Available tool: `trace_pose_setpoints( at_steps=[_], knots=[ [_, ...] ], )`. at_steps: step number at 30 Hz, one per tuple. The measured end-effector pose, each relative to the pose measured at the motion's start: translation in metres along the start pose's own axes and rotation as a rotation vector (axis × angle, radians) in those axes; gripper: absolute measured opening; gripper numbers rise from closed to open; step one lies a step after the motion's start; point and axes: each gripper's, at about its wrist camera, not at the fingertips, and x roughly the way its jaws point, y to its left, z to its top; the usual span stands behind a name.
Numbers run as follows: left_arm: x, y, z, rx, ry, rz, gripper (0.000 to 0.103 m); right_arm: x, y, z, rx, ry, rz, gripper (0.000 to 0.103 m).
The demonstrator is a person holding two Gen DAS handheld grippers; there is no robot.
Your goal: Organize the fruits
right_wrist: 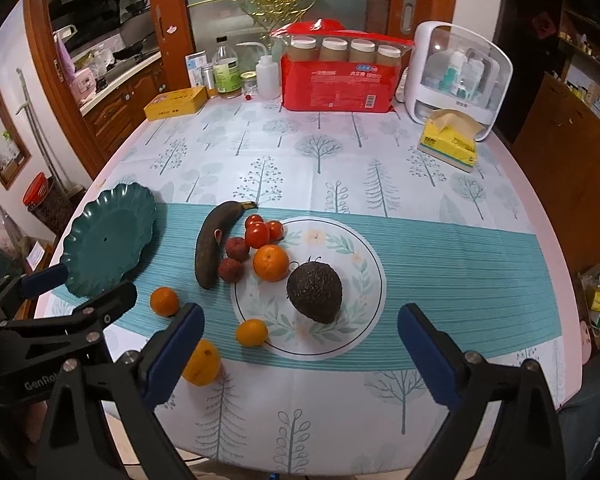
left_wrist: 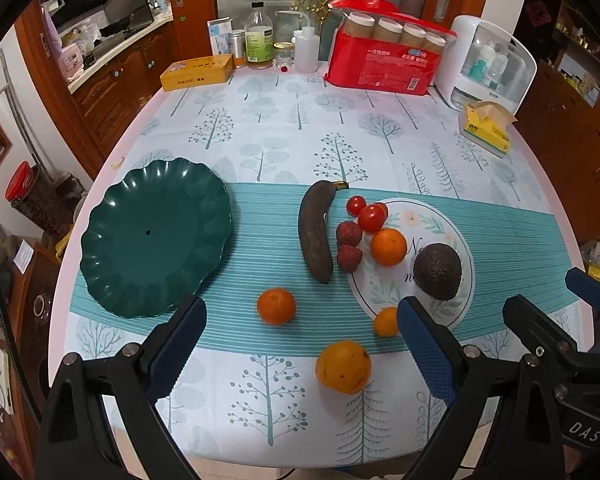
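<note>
We hover left gripper (left_wrist: 300, 332) and right gripper (right_wrist: 300, 344) over near table edge, jaws wide, empty. Fruit scattered: banana (left_wrist: 315, 232), avocado (left_wrist: 438, 271), oranges (loose on cloth). Green plate (left_wrist: 112, 272) bare, likely destination.

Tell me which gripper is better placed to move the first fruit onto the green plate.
Probably left. The left gripper hangs open, the orange lies between its fingers, and the green plate is on that side.
</note>
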Motion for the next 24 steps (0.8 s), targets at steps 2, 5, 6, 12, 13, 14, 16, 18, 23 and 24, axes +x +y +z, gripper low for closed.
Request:
trace_pose_setpoints(
  at_steps=[2,5,6,12,13,14,16,18,23,24],
  knots=[
    [0.006,-0.003,0.0,-0.012,0.015,0.004,0.096,0.005,-0.003,0.001,-0.009,0.016,0.009,0.098],
    [0.015,-0.007,-0.001,-0.031,0.038,0.006,0.096,0.014,-0.01,0.001,-0.019,0.048,0.018,0.098],
    [0.018,-0.008,-0.002,-0.037,0.049,0.007,0.096,0.018,-0.013,0.0,-0.021,0.059,0.021,0.098],
    [0.038,-0.02,-0.006,-0.061,0.101,0.024,0.096,0.041,-0.028,0.001,-0.029,0.12,0.054,0.097],
    [0.042,-0.022,-0.008,-0.067,0.111,0.029,0.096,0.046,-0.03,0.002,-0.032,0.13,0.06,0.097],
    [0.047,-0.023,-0.01,-0.077,0.122,0.033,0.096,0.052,-0.033,0.003,-0.034,0.14,0.066,0.097],
    [0.054,-0.024,-0.013,-0.095,0.144,0.037,0.096,0.064,-0.038,0.004,-0.038,0.162,0.081,0.097],
    [0.062,-0.022,-0.019,-0.121,0.17,0.043,0.096,0.075,-0.041,0.004,-0.041,0.181,0.093,0.097],
    [0.085,-0.011,-0.038,-0.233,0.241,0.051,0.096,0.105,-0.047,0.005,-0.067,0.222,0.123,0.097],
    [0.088,-0.008,-0.041,-0.253,0.251,0.054,0.096,0.11,-0.048,0.005,-0.072,0.229,0.128,0.097]
  ],
)
